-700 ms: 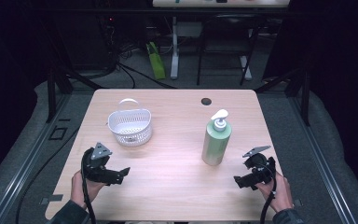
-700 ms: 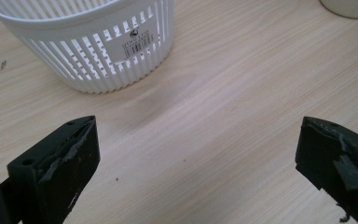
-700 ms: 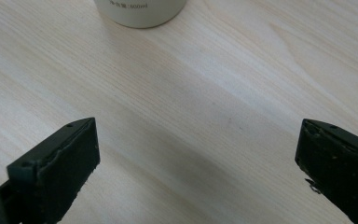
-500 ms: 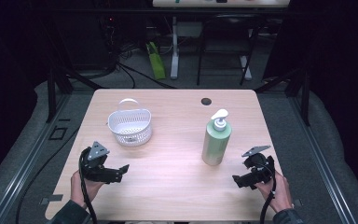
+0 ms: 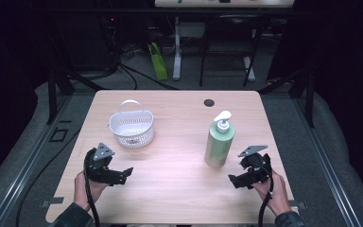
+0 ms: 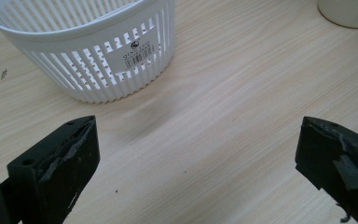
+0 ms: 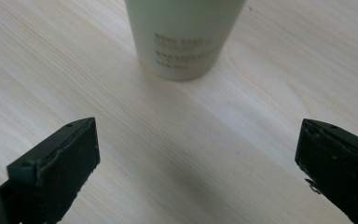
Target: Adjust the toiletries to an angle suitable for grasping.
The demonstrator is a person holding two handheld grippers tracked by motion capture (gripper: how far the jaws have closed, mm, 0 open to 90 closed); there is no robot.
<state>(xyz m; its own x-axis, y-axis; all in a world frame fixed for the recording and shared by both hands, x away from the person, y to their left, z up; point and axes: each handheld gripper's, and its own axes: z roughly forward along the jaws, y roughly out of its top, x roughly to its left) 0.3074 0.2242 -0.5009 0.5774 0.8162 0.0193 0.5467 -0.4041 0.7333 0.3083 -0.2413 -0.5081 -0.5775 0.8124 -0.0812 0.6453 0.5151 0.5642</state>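
Holding both claws low at the near edge of the bench, nothing yet gripped.

Against the earlier high views, little has changed: the left claw has edged slightly toward the near edge; the right claw sits as before. Both stand wide, with bare wood between the jaws. The white basket stands just ahead of the left claw; the green pump bottle stands upright, near the right claw and ahead of it. Judgement: work not begun; each claw faces its nearest object, approach pending.
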